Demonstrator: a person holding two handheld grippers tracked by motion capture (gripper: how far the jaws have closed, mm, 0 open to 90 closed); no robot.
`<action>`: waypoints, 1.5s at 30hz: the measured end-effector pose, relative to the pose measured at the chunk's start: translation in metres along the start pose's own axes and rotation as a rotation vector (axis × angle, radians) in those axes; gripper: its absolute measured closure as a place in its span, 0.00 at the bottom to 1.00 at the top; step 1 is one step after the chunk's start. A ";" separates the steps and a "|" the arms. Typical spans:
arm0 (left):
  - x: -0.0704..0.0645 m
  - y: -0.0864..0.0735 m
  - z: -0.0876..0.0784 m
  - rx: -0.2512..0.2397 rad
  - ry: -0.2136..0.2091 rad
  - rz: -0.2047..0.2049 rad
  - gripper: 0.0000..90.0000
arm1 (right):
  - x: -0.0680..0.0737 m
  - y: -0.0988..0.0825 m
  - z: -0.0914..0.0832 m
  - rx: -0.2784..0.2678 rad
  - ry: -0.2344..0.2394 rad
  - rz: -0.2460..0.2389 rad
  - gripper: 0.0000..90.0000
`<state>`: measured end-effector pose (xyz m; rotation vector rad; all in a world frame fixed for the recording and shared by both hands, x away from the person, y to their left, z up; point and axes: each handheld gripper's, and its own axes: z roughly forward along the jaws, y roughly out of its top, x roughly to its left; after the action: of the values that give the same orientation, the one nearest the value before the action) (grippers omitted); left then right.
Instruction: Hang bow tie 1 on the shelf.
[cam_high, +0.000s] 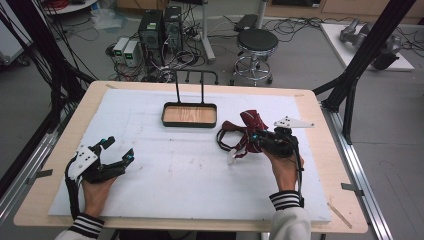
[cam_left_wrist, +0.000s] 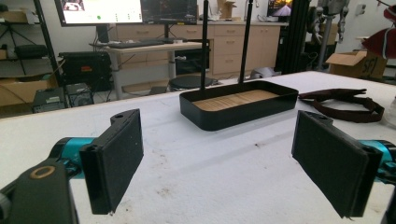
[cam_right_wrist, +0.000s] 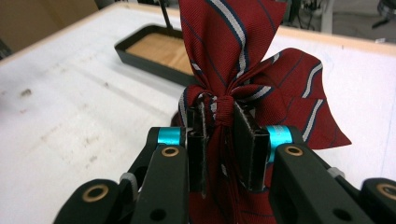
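Two claws: my right claw (cam_right_wrist: 219, 144) pinches the striped red bow tie (cam_right_wrist: 243, 60); my left claw (cam_left_wrist: 219, 163) spread, tray (cam_left_wrist: 243, 112) at twelve o'clock.

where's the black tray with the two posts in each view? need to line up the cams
High view: tray at center, far half of the white mat.
Left gripper view: tray center, beyond the open tongs.
Right gripper view: tray upper left, partly behind the red striped bow.
Shared landmark: its wooden floor.

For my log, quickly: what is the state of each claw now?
Left claw: open, holding nothing.
Right claw: closed on the knot of the red striped bow tie.
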<state>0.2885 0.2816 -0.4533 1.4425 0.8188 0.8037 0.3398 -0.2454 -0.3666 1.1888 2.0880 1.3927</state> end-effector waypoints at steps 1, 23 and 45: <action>0.000 0.000 0.000 0.000 0.000 -0.001 0.19 | 0.001 0.002 -0.001 -0.009 0.002 0.000 0.85; -0.001 0.000 0.000 -0.002 -0.001 0.005 0.19 | 0.019 0.053 0.013 -0.123 0.024 -0.107 0.85; -0.001 0.000 0.000 0.000 -0.002 0.012 0.19 | 0.030 0.096 0.041 -0.142 0.034 -0.152 0.85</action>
<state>0.2882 0.2807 -0.4533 1.4493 0.8101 0.8111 0.3927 -0.1823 -0.2955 0.9373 2.0180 1.4710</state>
